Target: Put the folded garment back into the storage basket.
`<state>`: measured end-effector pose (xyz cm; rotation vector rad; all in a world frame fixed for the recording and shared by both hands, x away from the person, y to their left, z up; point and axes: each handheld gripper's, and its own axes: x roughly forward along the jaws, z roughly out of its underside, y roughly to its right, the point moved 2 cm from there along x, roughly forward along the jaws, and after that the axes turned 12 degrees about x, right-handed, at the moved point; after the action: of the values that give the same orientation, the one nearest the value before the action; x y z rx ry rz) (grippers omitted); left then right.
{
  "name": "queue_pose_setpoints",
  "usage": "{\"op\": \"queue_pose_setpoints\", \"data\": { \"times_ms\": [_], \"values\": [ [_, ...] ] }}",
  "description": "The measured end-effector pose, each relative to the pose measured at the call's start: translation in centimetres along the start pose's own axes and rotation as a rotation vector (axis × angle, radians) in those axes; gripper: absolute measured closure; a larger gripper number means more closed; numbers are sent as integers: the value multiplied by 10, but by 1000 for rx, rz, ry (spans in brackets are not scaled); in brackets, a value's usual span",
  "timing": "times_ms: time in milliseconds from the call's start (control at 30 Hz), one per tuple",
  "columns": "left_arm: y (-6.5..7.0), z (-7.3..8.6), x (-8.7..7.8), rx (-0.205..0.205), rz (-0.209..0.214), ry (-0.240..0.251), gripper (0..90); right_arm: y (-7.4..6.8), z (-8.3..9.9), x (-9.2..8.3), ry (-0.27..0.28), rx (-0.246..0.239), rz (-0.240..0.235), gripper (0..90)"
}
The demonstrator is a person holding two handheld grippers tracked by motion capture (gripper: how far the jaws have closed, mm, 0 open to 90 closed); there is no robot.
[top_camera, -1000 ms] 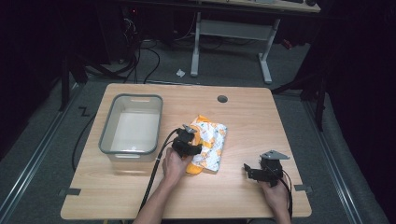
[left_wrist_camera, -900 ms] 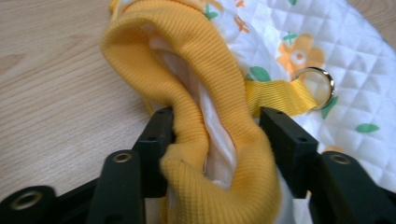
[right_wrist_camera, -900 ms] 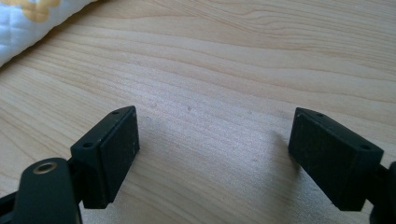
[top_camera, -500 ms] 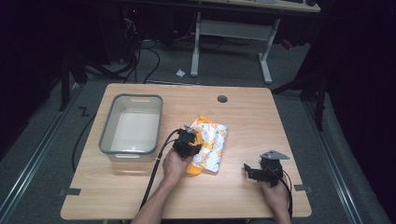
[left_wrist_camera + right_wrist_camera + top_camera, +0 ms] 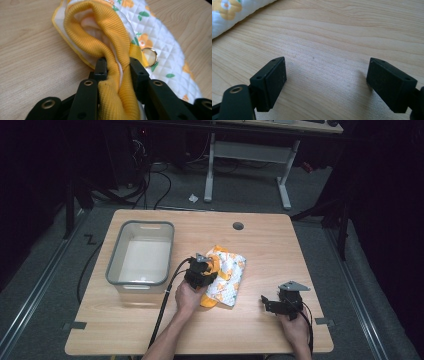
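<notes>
Light wooden table (image 5: 260,245), grey plastic tub (image 5: 141,252) on its left. Quilted white garment w/ orange flowers & yellow ribbed trim (image 5: 226,275) lies mid-table; left gripper (image 5: 116,66) just clamped onto trim. Right gripper (image 5: 327,82) gaping, empty.

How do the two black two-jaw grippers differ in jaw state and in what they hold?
The left gripper has just closed its jaws on the yellow ribbed edge of the quilted flowered cloth; the right gripper stands wide open, holding nothing. The left sits on the cloth, the right over the bare wooden table. Both are hand-held.
</notes>
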<state>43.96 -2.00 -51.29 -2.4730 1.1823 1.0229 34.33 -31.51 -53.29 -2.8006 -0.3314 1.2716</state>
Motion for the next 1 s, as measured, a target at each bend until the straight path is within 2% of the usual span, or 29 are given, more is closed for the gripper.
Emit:
{"op": "queue_pose_setpoints", "data": {
  "times_ms": [100,433,667,900,1000],
  "values": [
    [2,-3,-8,11,2,21,718,0,0,0,1,-5,-2,163],
    [3,-9,-32,10,13,93,720,0,0,0,1,-4,-2,163],
    [5,-14,-46,12,36,132,720,0,0,0,1,-3,-2,163],
    [11,-20,-61,50,40,166,719,0,0,0,1,-3,-2,163],
    [10,-22,-67,41,47,186,719,0,0,0,1,-3,-2,163]
  ]
}}
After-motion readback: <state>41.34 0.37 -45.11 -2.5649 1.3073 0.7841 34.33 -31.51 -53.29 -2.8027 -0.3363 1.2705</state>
